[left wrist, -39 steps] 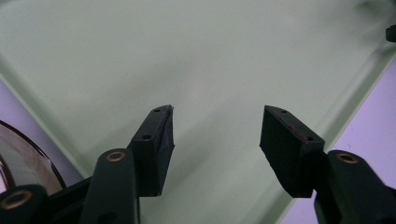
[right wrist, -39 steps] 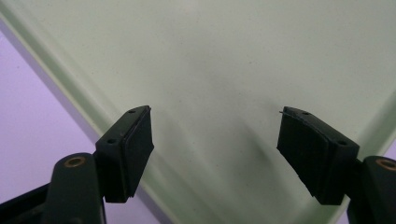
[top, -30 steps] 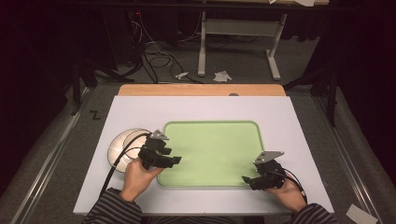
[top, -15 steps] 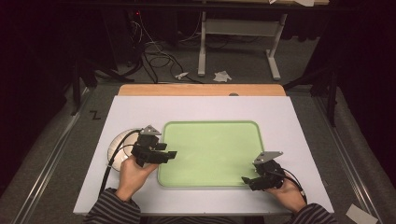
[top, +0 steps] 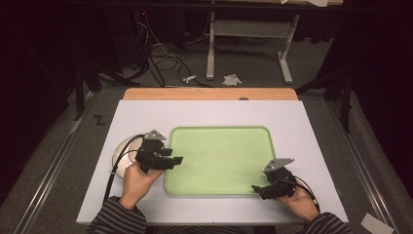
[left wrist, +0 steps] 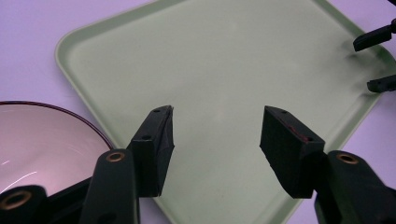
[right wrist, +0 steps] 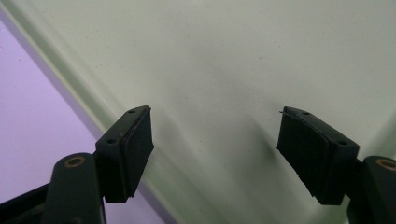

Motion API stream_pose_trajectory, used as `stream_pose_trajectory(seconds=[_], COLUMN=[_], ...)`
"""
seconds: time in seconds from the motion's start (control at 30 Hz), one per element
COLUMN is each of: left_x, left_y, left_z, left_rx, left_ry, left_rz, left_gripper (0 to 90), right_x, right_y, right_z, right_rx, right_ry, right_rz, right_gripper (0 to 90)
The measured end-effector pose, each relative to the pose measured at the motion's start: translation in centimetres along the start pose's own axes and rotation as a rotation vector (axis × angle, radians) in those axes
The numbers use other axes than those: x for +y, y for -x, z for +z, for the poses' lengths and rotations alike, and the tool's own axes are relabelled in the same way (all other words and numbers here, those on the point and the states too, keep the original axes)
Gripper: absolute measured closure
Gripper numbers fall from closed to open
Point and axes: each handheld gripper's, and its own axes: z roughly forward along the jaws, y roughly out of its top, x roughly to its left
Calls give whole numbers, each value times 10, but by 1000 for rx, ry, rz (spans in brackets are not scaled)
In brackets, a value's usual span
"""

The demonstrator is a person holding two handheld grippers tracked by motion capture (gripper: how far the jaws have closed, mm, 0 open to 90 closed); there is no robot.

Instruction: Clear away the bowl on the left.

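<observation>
Bare green tray (top: 219,156) beside bowl (top: 122,148)

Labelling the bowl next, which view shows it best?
The high view: the bowl sits whole on the white table, left of the green tray, partly covered by the left gripper. The left gripper view catches just a slice of its rim and pinkish inside. The right gripper view looks at the tray.

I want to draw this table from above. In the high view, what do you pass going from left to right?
Round white plate → left hand-held gripper, black, jaws open → flat light green plastic tray → right hand-held gripper, black, jaws open over the tray's near right corner.
</observation>
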Motion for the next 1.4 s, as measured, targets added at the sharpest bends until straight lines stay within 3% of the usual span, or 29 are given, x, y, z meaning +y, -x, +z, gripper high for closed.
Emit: stream_pose_trajectory(seconds=[0.7,1.13,1.4], left_x=[1,0,-3], left_y=[-7,-22,-34], left_z=[-5,-20,-24], left_rx=[26,69,118], left_ry=[10,55,46], left_rz=[-15,-66,-83], left_gripper=[445,445,445], right_x=[0,0,0], right_y=[1,0,1], right_z=[1,1,1], right_rx=[8,7,5], right_ry=[-7,-7,-7], right_rz=[1,2,-3], right_gripper=[289,289,289])
